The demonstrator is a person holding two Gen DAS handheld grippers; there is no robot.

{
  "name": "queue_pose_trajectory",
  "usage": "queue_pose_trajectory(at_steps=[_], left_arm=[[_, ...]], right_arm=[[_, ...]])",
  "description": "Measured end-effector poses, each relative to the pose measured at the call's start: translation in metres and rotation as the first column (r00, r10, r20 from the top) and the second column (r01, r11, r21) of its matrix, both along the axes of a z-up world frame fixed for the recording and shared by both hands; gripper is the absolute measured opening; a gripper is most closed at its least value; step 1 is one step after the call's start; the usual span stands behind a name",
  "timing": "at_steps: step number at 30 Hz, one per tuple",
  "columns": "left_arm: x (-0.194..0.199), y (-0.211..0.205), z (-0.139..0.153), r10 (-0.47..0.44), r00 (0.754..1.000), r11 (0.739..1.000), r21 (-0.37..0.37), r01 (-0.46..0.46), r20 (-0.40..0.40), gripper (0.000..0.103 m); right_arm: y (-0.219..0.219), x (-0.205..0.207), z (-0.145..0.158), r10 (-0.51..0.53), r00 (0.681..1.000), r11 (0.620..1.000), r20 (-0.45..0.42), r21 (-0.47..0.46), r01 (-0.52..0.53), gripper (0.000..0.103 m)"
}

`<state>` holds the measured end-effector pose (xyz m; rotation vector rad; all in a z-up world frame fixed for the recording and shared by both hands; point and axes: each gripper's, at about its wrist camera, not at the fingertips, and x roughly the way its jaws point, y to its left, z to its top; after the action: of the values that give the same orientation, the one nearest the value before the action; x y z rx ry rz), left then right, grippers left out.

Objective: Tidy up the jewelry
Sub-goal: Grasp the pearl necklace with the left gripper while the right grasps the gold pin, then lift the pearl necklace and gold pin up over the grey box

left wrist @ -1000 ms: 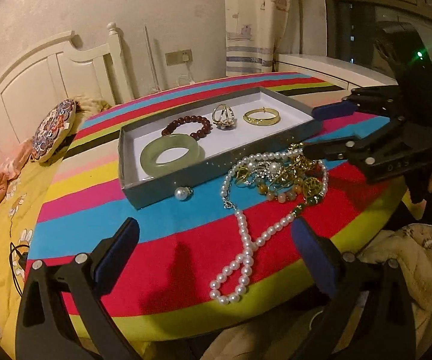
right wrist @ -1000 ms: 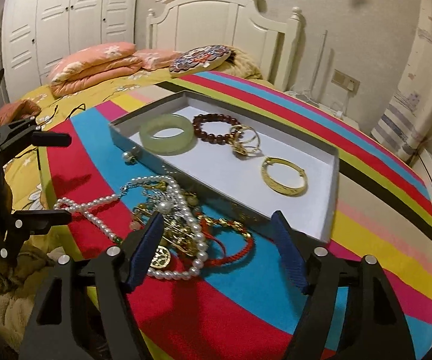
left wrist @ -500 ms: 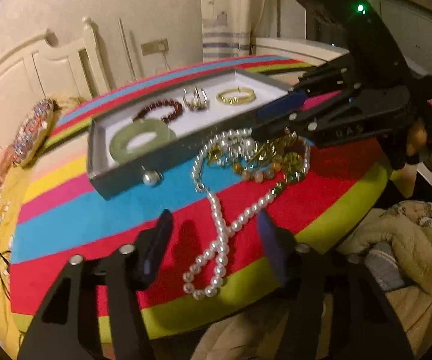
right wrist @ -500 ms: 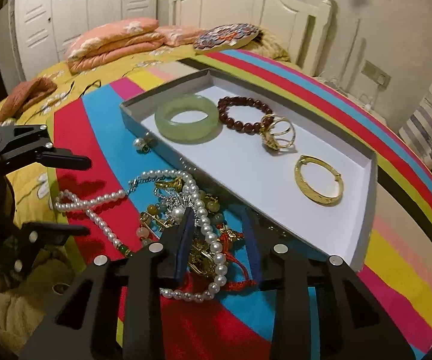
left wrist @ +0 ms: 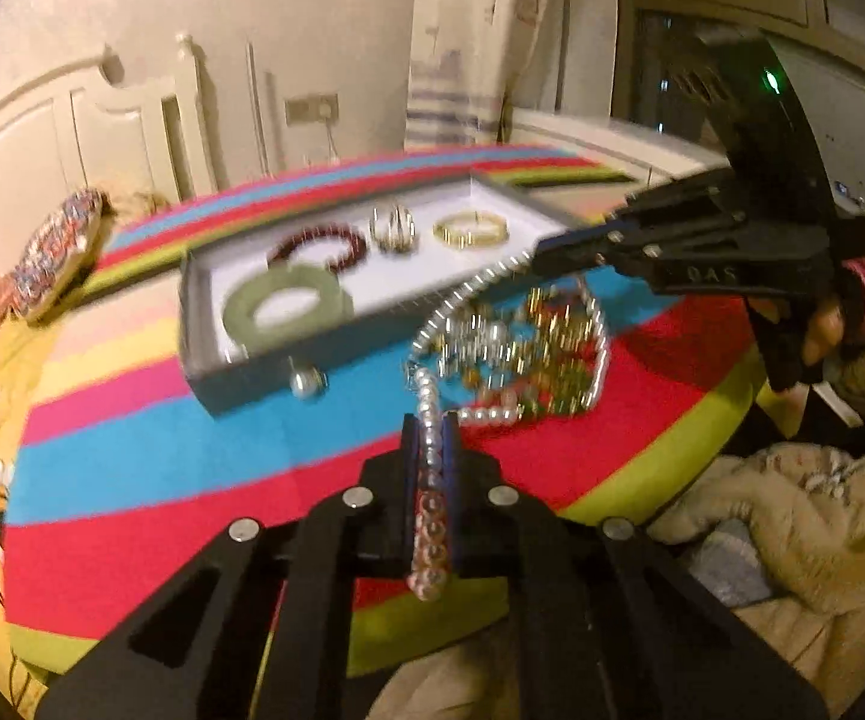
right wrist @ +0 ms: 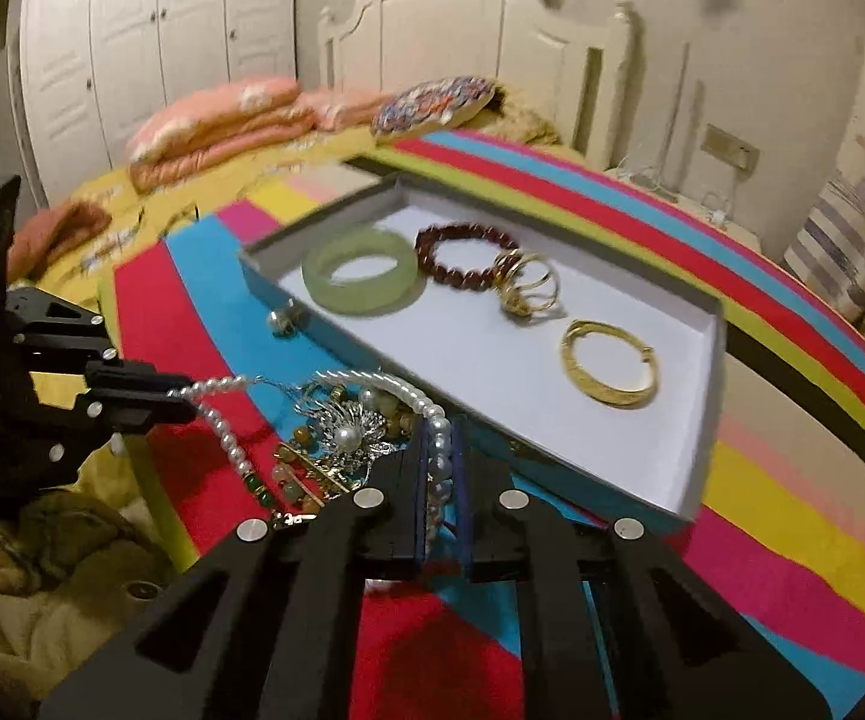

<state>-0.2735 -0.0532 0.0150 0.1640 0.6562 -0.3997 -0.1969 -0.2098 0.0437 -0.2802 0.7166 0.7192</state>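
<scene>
Gripping one stretch of the pearl necklace (left wrist: 429,420), the left gripper (left wrist: 431,438) has its jaws closed on the beads, which run back between the blue pads; the jaws have just been closing. The right gripper (right wrist: 439,450) likewise has its jaws pressed on another stretch of the same necklace, its jaws having also just been closing, and in the left wrist view it reaches in from the right with pearls trailing from its tip. A gloved hand (left wrist: 816,330) holds that tool.

Between the two grips the strand arches over a tangled jewelry pile (right wrist: 336,438) of gold, silver and coloured beads lying on the striped worktop (right wrist: 792,552), just in front of the tray. A silver brooch with a pearl centre (right wrist: 345,433) sits on top of the pile.

Beyond the pile stands a shallow grey tray (right wrist: 711,414) with a white floor. A loose pearl earring (right wrist: 281,319) lies on the worktop against its outer wall. Inside the tray, from the left in the right wrist view: a pale green jade bangle (right wrist: 360,276), a dark red bead bracelet (right wrist: 462,255) touching a cluster of gold rings (right wrist: 525,288), then a gold bangle (right wrist: 609,363) lying apart.

Farther back are a bed with a yellow cover (right wrist: 150,210), folded pink quilts (right wrist: 222,126), a round patterned cushion (right wrist: 432,103), a white headboard (right wrist: 474,30) and white wardrobe doors (right wrist: 150,48).
</scene>
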Motion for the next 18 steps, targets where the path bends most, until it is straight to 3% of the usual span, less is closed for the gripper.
queue_pose_trajectory(at_steps=[6,13,18], left_arm=[[-0.012,-0.005,0.039,-0.02,0.992,0.999,-0.041,0.025,0.126,0.007],[-0.015,-0.003,0.084,0.003,0.972,0.996,-0.089,0.018,0.236,0.007],[-0.011,0.003,0.109,0.01,0.96,0.996,-0.085,0.014,0.28,0.007]], right_arm=[[-0.018,-0.01,0.016,-0.003,1.0,0.997,0.005,0.076,0.002,0.01],[-0.018,-0.006,0.006,0.047,0.995,0.986,-0.086,0.164,-0.032,0.011],[-0.02,-0.001,-0.001,0.033,0.992,0.982,-0.123,0.19,-0.009,0.027]])
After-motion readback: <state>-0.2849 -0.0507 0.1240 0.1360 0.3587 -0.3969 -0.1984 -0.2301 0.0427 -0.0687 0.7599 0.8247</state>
